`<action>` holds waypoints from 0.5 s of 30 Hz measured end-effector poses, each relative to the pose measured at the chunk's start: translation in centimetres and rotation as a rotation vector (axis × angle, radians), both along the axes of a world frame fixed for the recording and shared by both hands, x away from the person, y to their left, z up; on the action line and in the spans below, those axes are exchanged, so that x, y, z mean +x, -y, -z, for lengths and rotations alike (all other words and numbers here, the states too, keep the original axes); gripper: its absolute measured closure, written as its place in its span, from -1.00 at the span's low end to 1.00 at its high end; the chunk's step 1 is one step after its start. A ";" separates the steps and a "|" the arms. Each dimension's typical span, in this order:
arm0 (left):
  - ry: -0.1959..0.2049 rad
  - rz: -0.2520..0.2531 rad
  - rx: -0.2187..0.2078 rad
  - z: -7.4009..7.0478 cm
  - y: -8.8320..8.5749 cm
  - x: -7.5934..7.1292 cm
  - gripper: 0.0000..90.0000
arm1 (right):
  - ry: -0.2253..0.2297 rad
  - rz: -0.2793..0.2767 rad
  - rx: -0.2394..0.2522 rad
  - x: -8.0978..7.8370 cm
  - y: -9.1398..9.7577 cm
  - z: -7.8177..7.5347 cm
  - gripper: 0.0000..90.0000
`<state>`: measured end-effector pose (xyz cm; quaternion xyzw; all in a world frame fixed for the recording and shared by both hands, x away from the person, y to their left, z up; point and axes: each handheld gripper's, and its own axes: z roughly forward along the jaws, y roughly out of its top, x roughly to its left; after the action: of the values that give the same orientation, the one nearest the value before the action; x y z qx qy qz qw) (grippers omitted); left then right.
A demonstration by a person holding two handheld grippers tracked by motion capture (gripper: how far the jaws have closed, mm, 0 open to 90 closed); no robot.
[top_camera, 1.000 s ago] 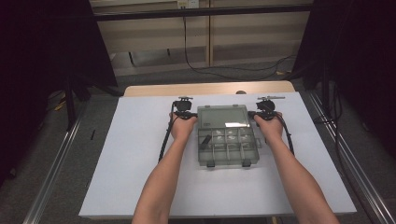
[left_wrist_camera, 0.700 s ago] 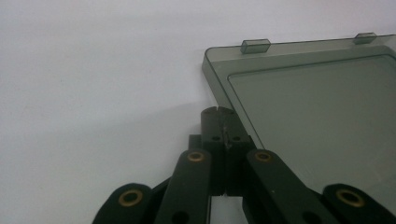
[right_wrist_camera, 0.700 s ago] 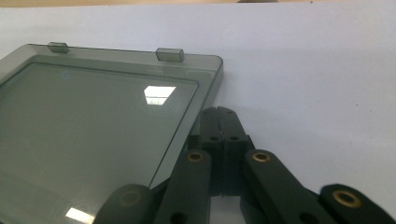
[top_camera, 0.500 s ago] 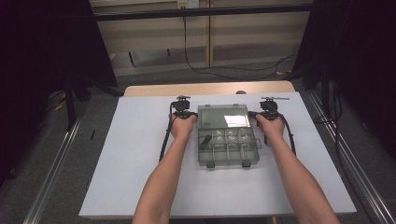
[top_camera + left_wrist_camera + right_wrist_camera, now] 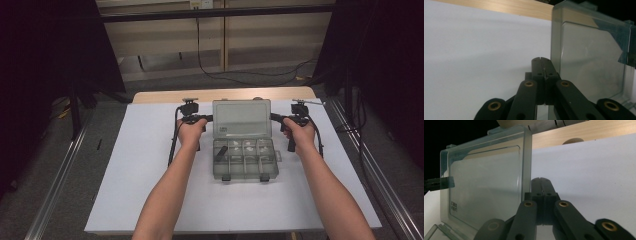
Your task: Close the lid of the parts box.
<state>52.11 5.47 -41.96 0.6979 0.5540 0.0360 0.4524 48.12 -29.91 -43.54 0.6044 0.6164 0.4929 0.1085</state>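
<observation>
Both grippers have swung the box lid (image 5: 242, 117) upright.

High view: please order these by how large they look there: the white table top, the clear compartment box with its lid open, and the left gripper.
1. White table top, by far the largest.
2. Clear compartment box with its lid raised.
3. Left gripper, the smallest, partly covered by the hand; its jaws are shut.
</observation>
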 end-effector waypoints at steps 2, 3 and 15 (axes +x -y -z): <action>0.019 0.013 0.010 -0.5 -0.1 -0.4 1.00 | 0.018 -0.004 -0.014 -0.3 -0.1 -0.5 1.00; 0.025 0.019 0.009 -0.6 -0.1 -0.5 1.00 | 0.025 -0.005 -0.024 -0.4 -0.1 -0.7 1.00; 0.087 0.054 0.094 -2.3 0.4 -2.2 1.00 | 0.083 -0.029 -0.112 -2.1 -0.5 -2.3 1.00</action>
<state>49.93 5.12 -39.66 0.7311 0.5122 0.0802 0.4436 45.98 -29.44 -41.19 0.5677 0.6466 0.4837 0.1604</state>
